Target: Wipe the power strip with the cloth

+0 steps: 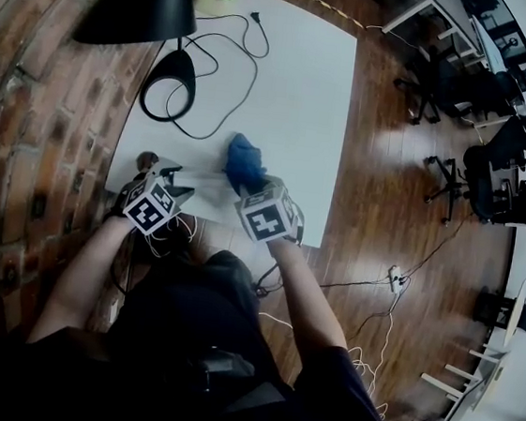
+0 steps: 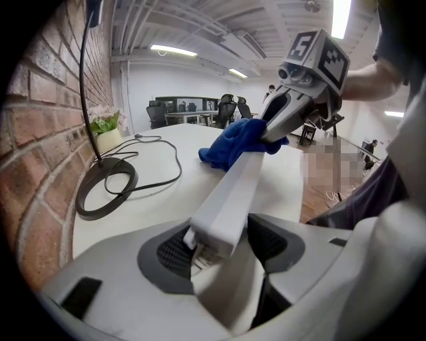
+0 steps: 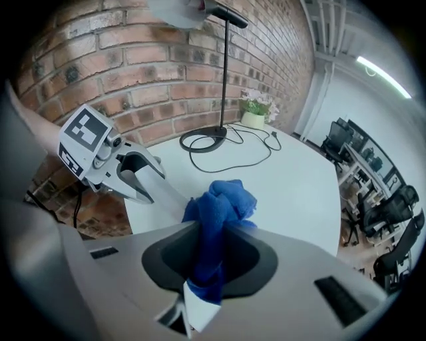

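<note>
Right now you look mid-wipe: your left gripper (image 2: 223, 248) clamps the strip (image 2: 236, 186) by its near end, lower centre. Your right gripper (image 3: 212, 256) pinches the cloth (image 3: 223, 200) onto its far end. The nearer length probably remains.

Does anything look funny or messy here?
Nothing is spilled or broken. The power strip isn't lying flat: the left gripper holds one end up, and the right gripper holds the cloth at the other. The lamp cord loops loosely across the table.
</note>
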`<state>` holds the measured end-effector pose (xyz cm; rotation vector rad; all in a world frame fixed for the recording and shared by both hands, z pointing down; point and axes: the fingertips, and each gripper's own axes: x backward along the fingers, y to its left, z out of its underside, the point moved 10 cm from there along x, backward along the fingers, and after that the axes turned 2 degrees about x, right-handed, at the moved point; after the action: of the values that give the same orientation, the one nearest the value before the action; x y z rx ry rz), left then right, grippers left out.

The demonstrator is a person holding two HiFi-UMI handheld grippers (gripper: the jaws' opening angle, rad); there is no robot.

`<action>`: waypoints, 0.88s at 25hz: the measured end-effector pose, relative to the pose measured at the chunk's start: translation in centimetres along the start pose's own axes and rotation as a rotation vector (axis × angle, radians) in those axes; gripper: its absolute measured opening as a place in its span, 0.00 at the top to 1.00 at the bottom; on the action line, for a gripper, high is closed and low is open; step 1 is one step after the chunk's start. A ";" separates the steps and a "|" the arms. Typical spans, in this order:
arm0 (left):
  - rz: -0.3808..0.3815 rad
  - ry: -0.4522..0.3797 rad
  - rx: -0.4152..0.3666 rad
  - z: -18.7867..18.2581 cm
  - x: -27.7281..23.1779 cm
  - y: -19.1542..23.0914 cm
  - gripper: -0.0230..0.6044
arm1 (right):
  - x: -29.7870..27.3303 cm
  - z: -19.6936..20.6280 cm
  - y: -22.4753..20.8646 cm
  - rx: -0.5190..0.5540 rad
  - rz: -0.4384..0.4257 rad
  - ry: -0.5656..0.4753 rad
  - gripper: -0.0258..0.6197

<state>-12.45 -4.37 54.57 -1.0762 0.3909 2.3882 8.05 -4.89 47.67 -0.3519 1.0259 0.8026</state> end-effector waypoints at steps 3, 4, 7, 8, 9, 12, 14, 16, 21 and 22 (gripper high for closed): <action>0.003 -0.002 -0.004 -0.2 0.1 -0.1 0.56 | -0.3 -0.4 0.3 0.064 0.001 0.040 0.86; 0.005 -0.002 -0.006 -0.2 0.1 -0.1 0.56 | -0.4 -0.6 0.6 0.092 0.007 0.044 0.86; 0.008 -0.005 -0.014 -0.1 0.2 -0.1 0.57 | -0.7 -1.5 1.7 0.153 0.014 0.038 0.86; 0.009 -0.006 -0.016 -0.2 0.2 -0.1 0.57 | -0.9 -1.8 2.2 0.170 0.012 0.038 0.86; 0.009 -0.005 -0.017 -0.2 0.2 -0.1 0.57 | -1.1 -2.2 2.7 0.189 0.008 0.039 0.86; 0.009 -0.004 -0.015 -0.1 0.2 -0.1 0.57 | -1.6 -3.2 4.0 0.249 -0.004 0.033 0.87; 0.007 -0.006 -0.018 -0.2 0.2 -0.1 0.57 | -1.8 -3.8 4.7 0.269 -0.018 0.015 0.87; 0.009 -0.005 -0.018 -0.3 0.3 0.0 0.57 | -2.1 -4.5 5.4 0.285 -0.035 0.000 0.87; 0.015 -0.004 -0.014 -0.3 0.3 -0.1 0.57 | -2.9 -5.9 7.3 0.325 -0.082 -0.032 0.87; 0.014 -0.005 -0.015 -0.3 0.3 -0.1 0.57 | -3.0 -6.1 7.6 0.332 -0.089 -0.039 0.87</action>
<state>-12.39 -4.33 54.16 -1.0779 0.3808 2.4094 -2.16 -4.78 47.95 -0.0959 1.0785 0.5450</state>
